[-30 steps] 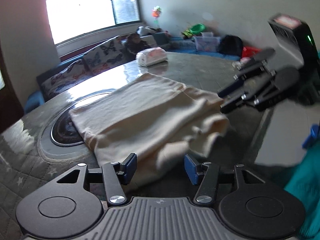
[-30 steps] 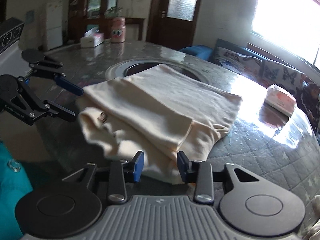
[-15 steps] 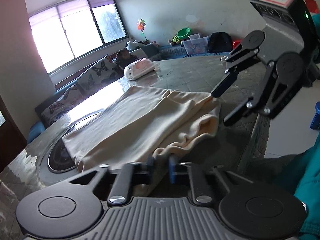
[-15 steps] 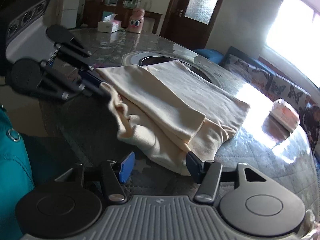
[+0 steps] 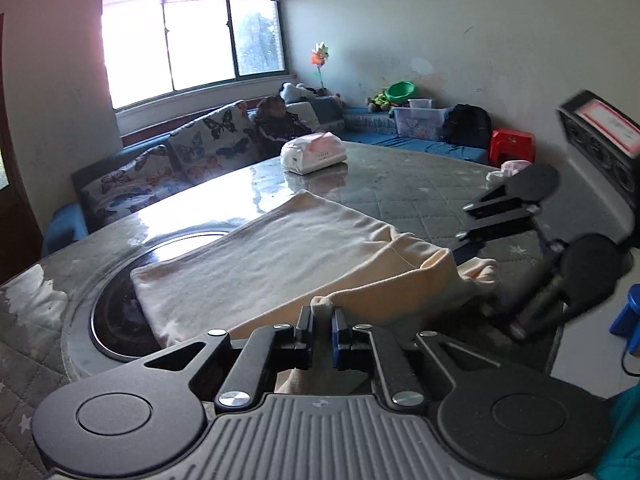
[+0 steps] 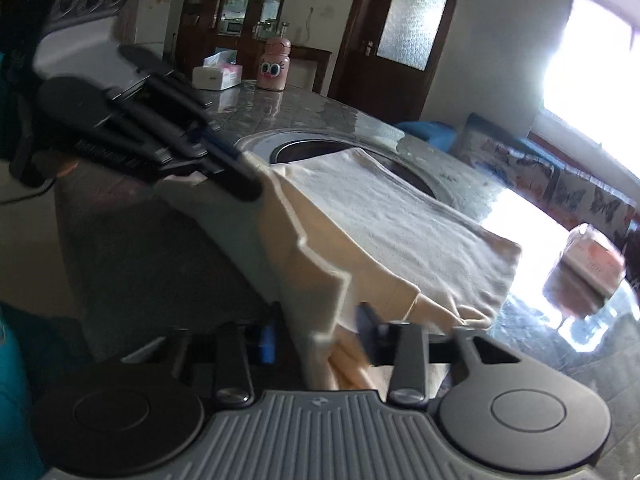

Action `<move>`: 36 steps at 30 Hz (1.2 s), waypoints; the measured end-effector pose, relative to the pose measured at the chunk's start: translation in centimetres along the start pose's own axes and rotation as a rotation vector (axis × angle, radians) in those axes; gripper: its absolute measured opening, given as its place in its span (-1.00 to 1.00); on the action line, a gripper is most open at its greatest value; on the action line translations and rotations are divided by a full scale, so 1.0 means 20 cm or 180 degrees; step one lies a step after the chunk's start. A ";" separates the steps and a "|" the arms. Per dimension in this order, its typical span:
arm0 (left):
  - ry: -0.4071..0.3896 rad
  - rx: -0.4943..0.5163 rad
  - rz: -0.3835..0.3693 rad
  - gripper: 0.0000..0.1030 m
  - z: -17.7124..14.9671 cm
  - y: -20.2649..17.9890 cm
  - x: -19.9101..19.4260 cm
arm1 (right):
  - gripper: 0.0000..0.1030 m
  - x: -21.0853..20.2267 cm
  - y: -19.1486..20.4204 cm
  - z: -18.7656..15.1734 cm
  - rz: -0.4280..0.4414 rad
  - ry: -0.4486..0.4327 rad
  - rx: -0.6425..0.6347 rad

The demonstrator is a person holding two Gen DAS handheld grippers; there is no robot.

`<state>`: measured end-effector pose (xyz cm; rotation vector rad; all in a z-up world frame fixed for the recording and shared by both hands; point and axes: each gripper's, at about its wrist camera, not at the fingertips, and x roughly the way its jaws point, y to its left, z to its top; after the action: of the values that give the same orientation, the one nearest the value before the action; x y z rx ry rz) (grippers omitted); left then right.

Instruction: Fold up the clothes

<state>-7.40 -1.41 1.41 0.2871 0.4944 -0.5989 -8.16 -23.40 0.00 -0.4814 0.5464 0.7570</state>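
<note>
Pinching a bunched corner of the cream garment [image 5: 288, 264], the left tool [image 5: 322, 320] has its jaws pressed together on the fabric at the near edge of the round tabletop [image 5: 404, 184]. Right tool [image 6: 316, 334] sits at the garment's other near corner; cloth hangs between its jaws, which look only partly closed, frame blurred, so grip cannot be confirmed. Garment lies folded flat across the tabletop, far part overlapping the dark round inset [image 5: 116, 316] at the centre; near edge is lifted off the surface and stretched between both tools. White tissue pack [image 5: 313, 153] rests beyond the garment, well apart from it. Pink bottle [image 6: 276, 64] and tissue box [image 6: 216, 76] stand at the far rim.
</note>
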 end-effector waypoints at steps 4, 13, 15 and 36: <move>0.0043 0.0089 0.0049 -0.16 -0.05 -0.01 -0.03 | -0.70 0.01 -0.05 0.03 0.0089 0.0024 0.0184; 0.0171 0.0581 0.0200 0.09 -0.19 -0.08 -0.05 | -0.75 0.01 -0.12 0.07 0.0233 0.0038 0.0514; 0.0199 0.0635 0.0198 -0.09 -0.20 -0.08 -0.04 | -0.76 -0.01 -0.11 0.07 0.0217 0.0009 0.0520; 0.0144 0.0193 -0.0287 -0.88 -0.15 -0.11 -0.49 | -0.83 -0.42 0.08 0.13 0.0424 -0.0135 0.0332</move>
<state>-16.77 2.61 3.65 0.3377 0.5354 -0.6970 -13.69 -25.03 6.73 -0.3341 0.5795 0.8595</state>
